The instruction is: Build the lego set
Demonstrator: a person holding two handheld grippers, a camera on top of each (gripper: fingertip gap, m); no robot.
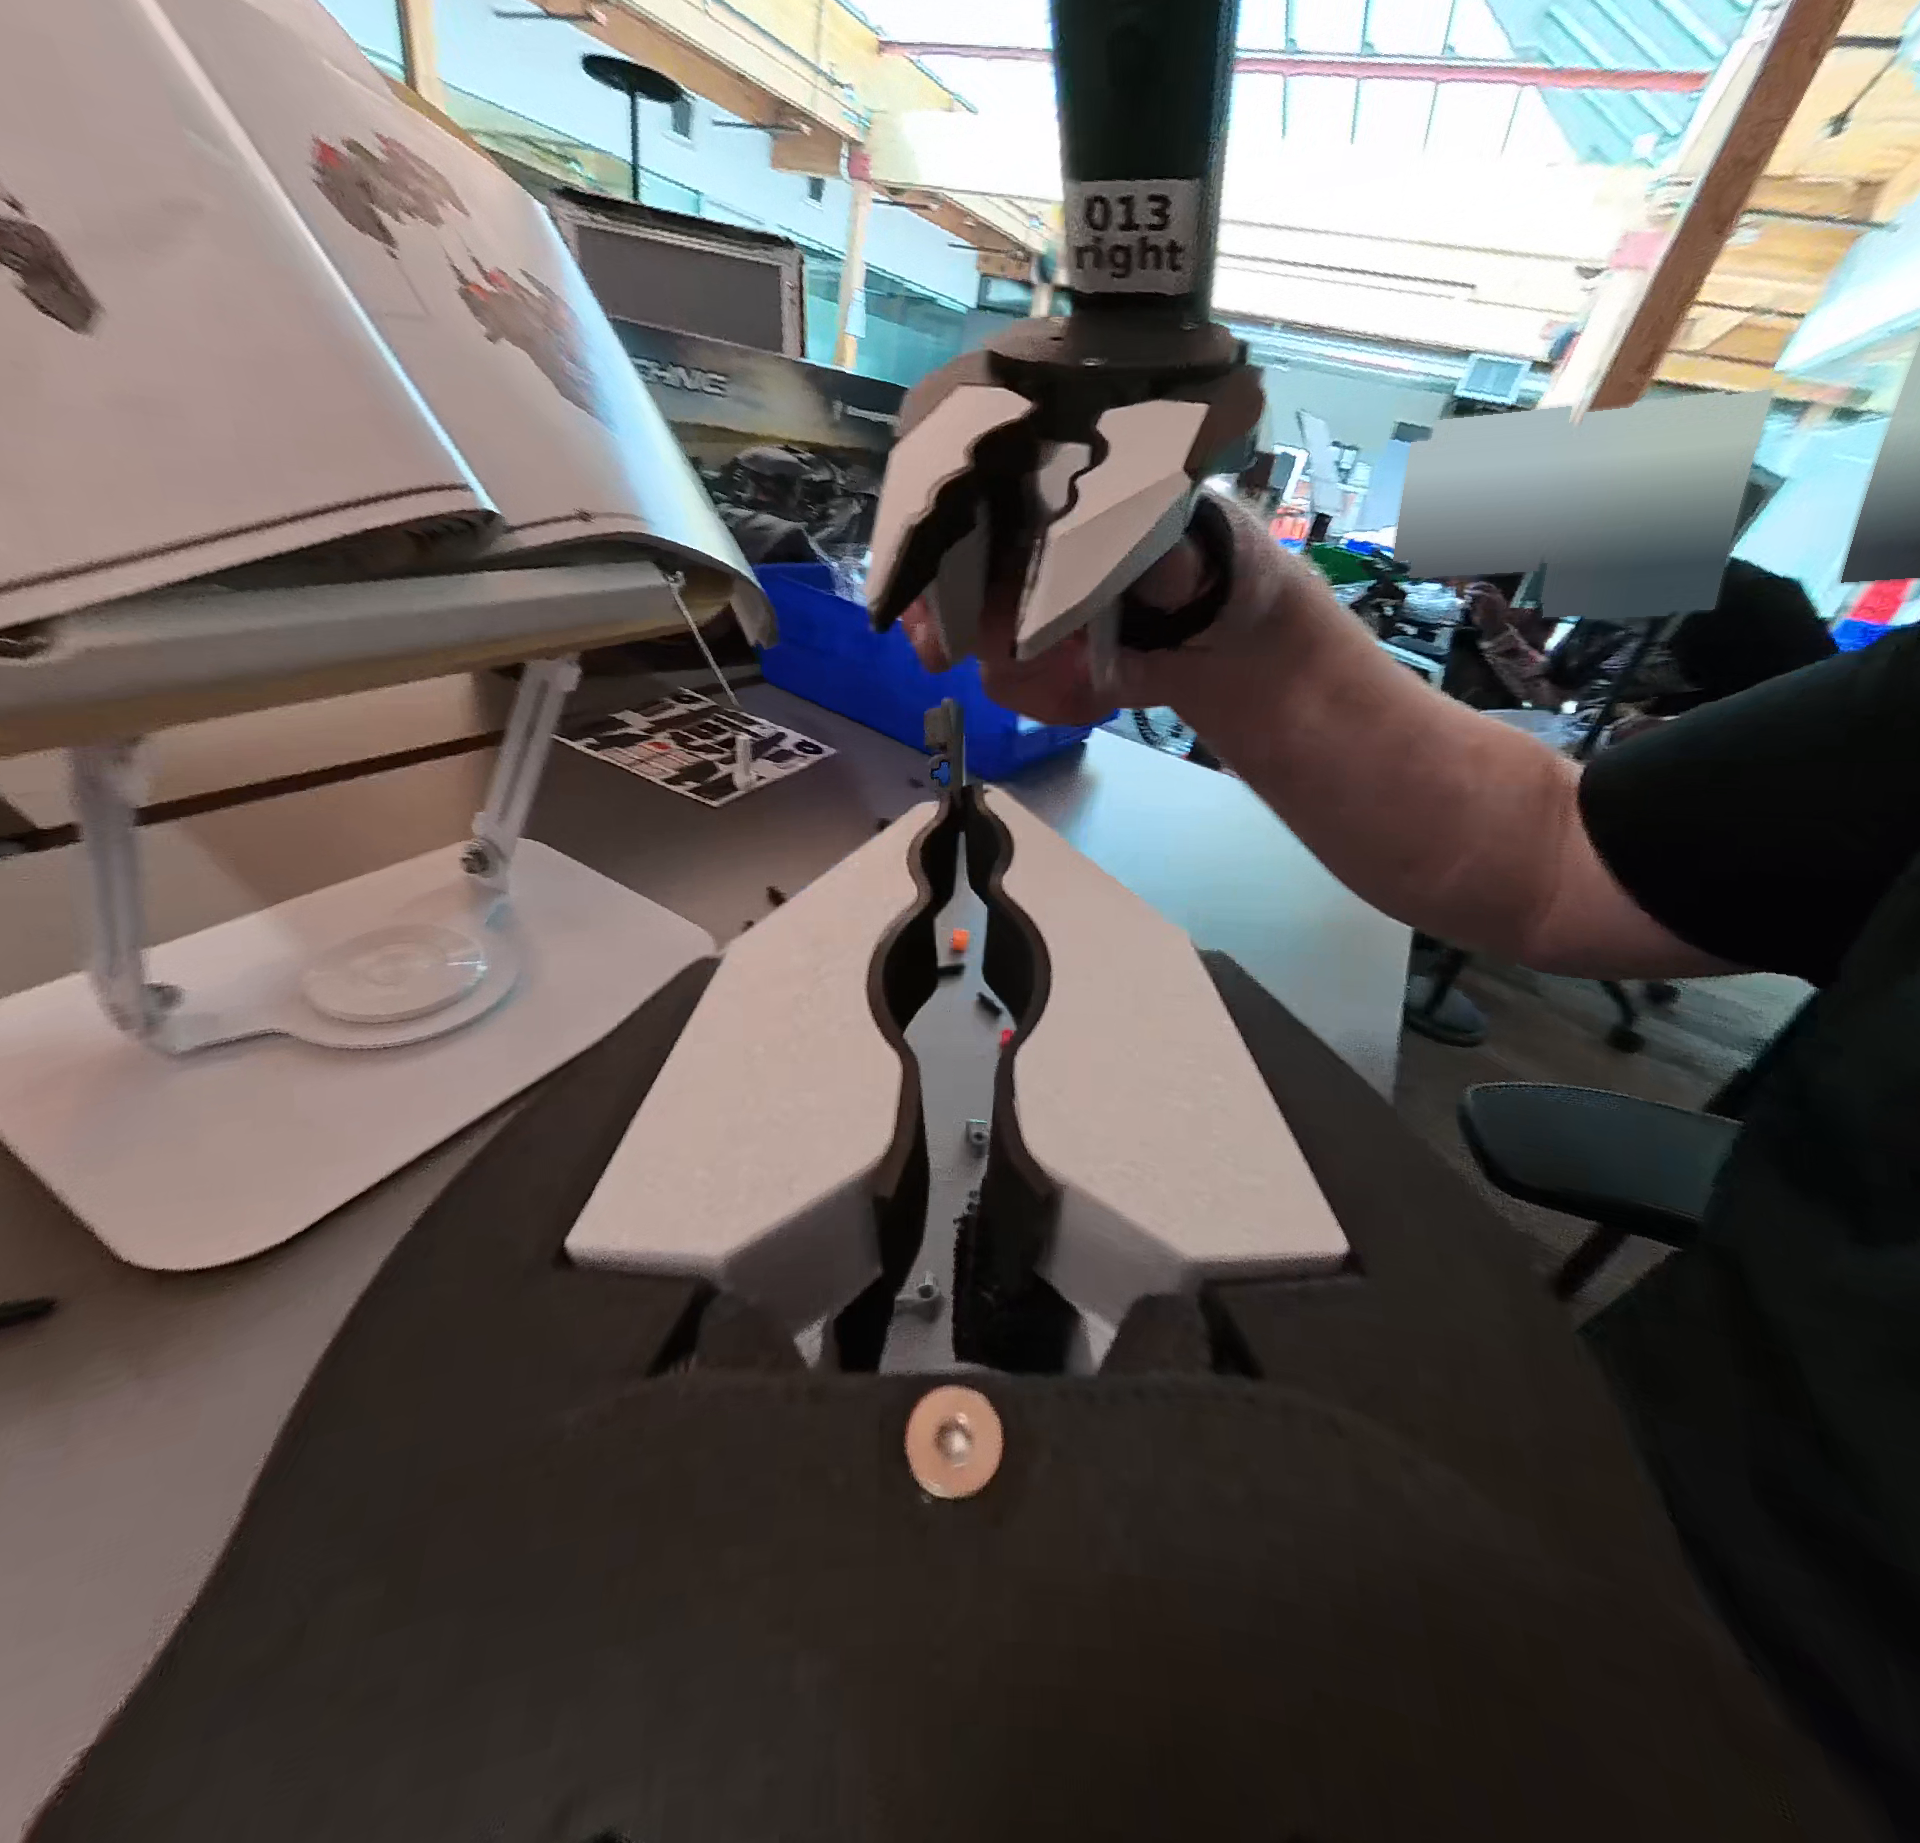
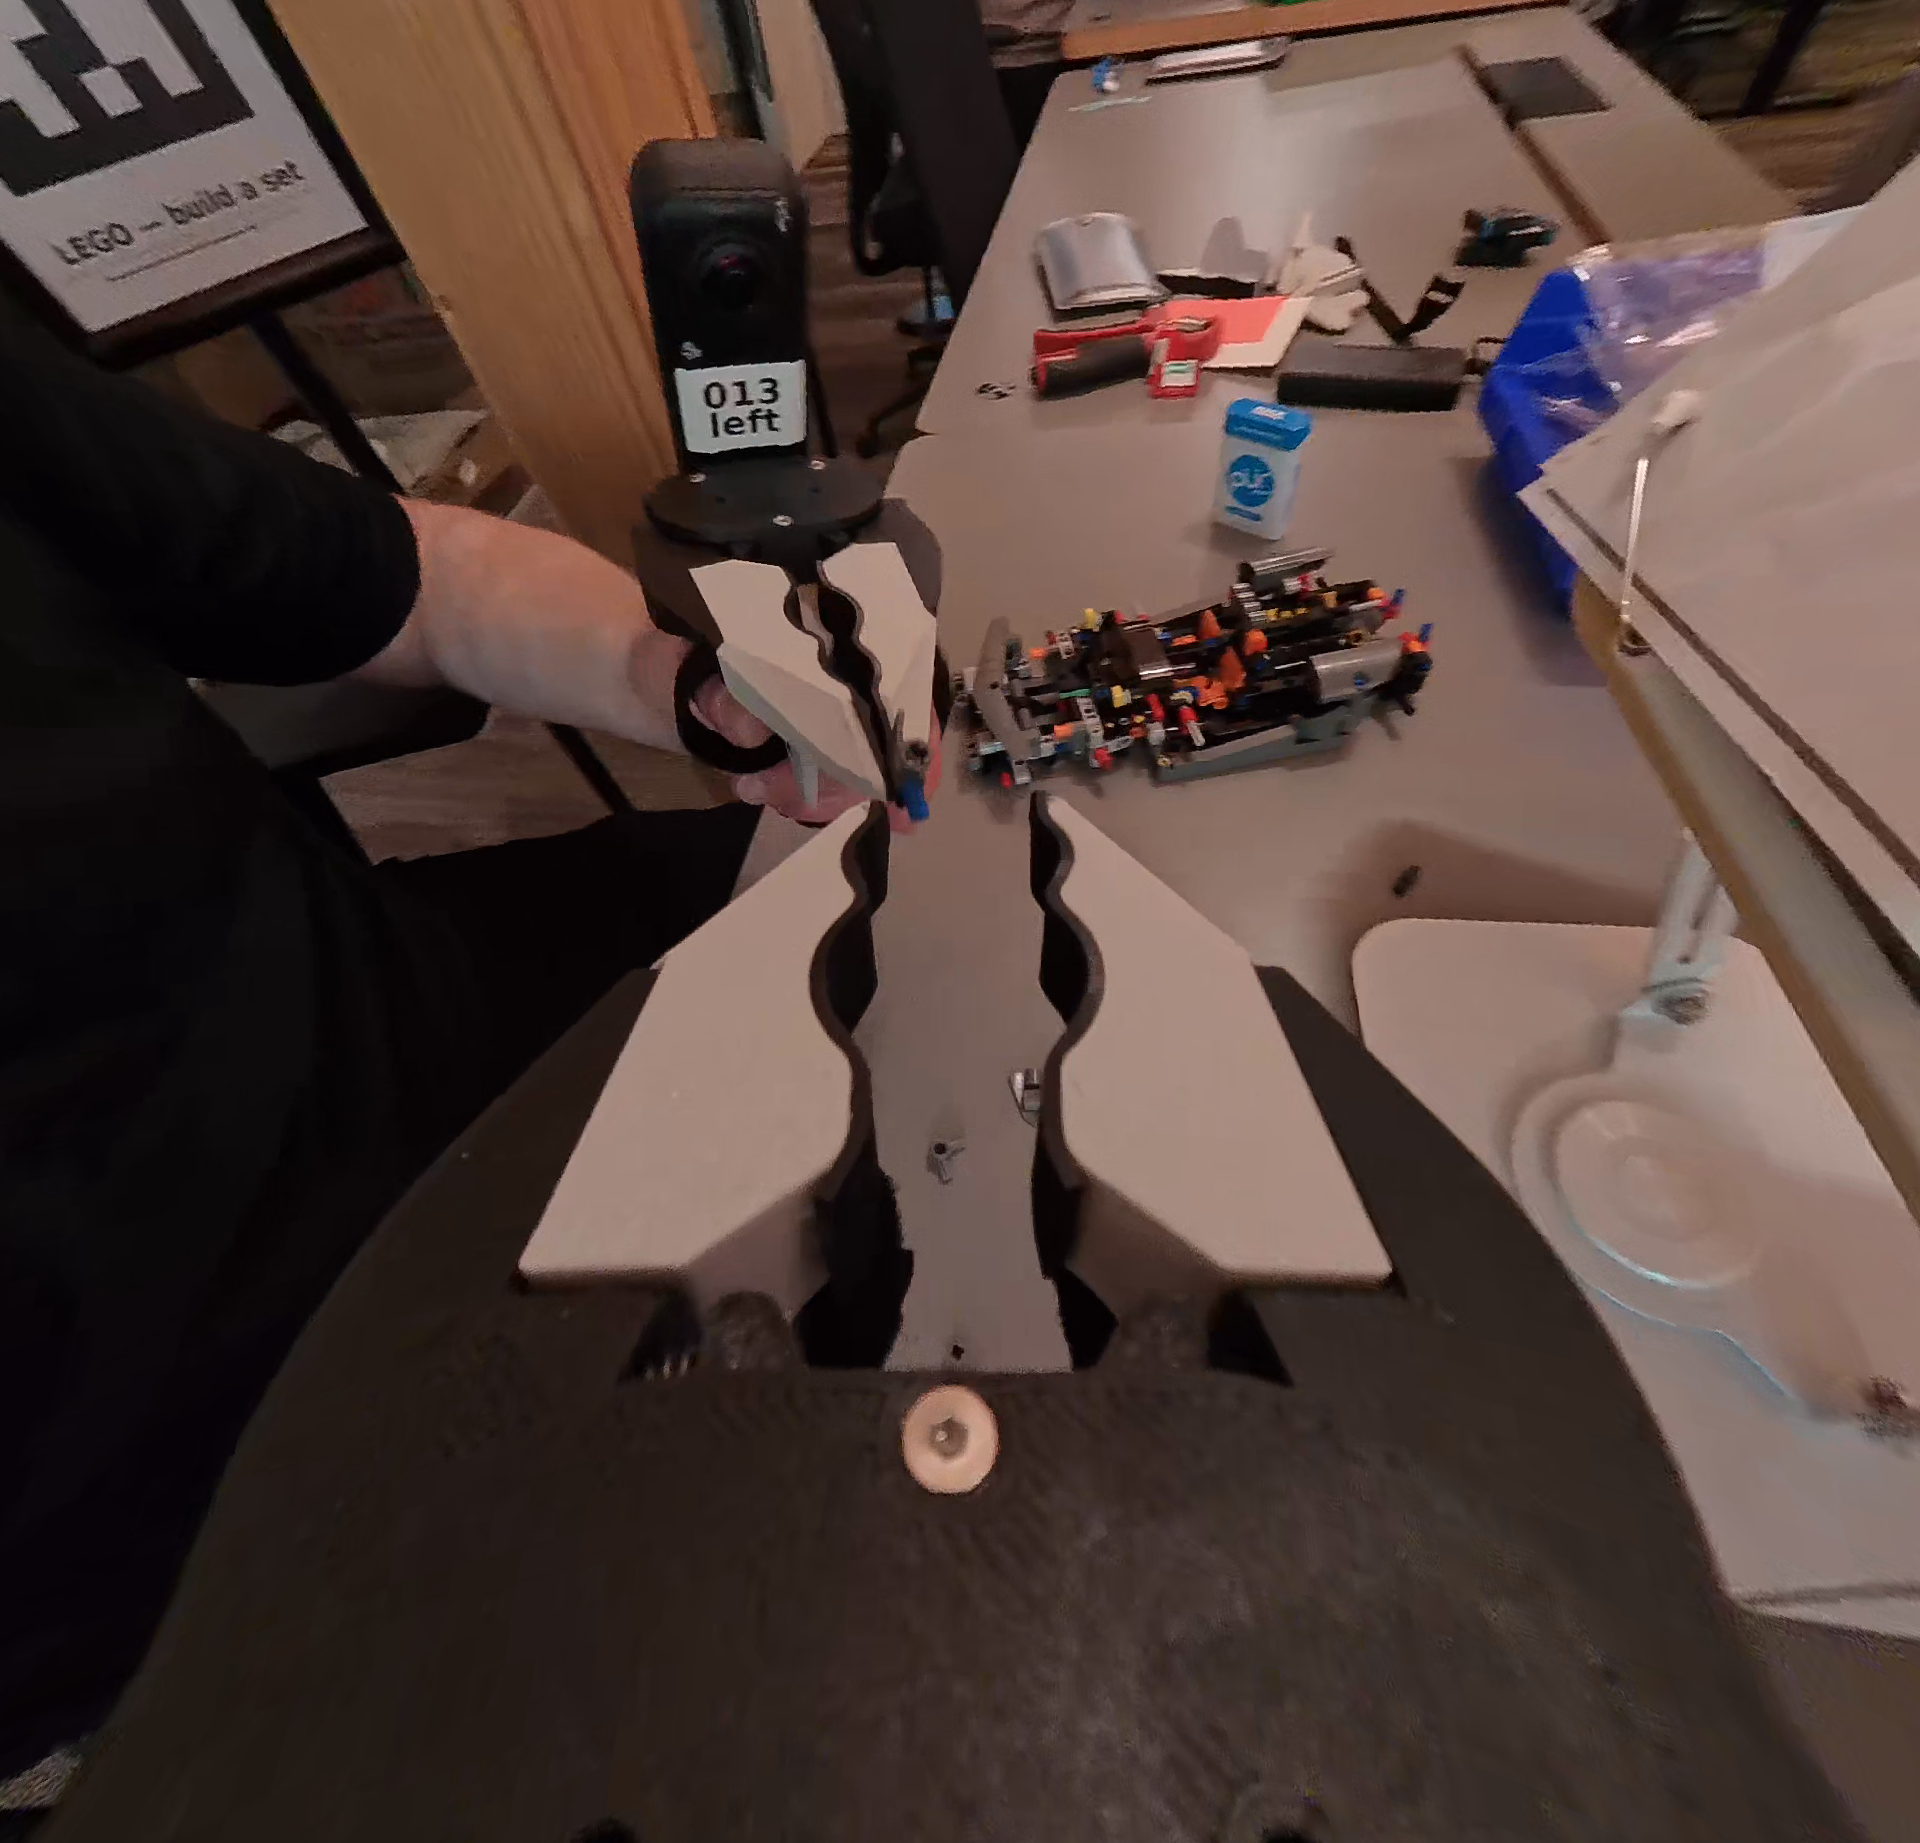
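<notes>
My left gripper (image 1: 956, 806) is shut on a thin grey Lego piece (image 1: 943, 731) with a blue pin (image 1: 940, 773); the piece sticks out past the fingertips. In the right wrist view the left gripper (image 2: 899, 770) holds the same piece, and its blue pin (image 2: 914, 804) points down. My right gripper (image 2: 954, 811) is open and empty, with its left fingertip close beside that pin. It also shows in the left wrist view (image 1: 956, 635), jaws apart, just above the held piece. The part-built Lego model (image 2: 1195, 671) lies on the grey table (image 2: 1351, 837) beyond my right gripper.
An open instruction book (image 1: 312, 339) rests on a white stand (image 1: 312, 1066) on the left. Behind it are a blue bin (image 1: 862, 650) and a sticker sheet (image 1: 696, 744). Small loose parts lie on the table (image 1: 958, 938) (image 2: 943, 1154). A small blue-and-white box (image 2: 1260, 479) stands behind the model. The tips of both grippers are at nearly the same place.
</notes>
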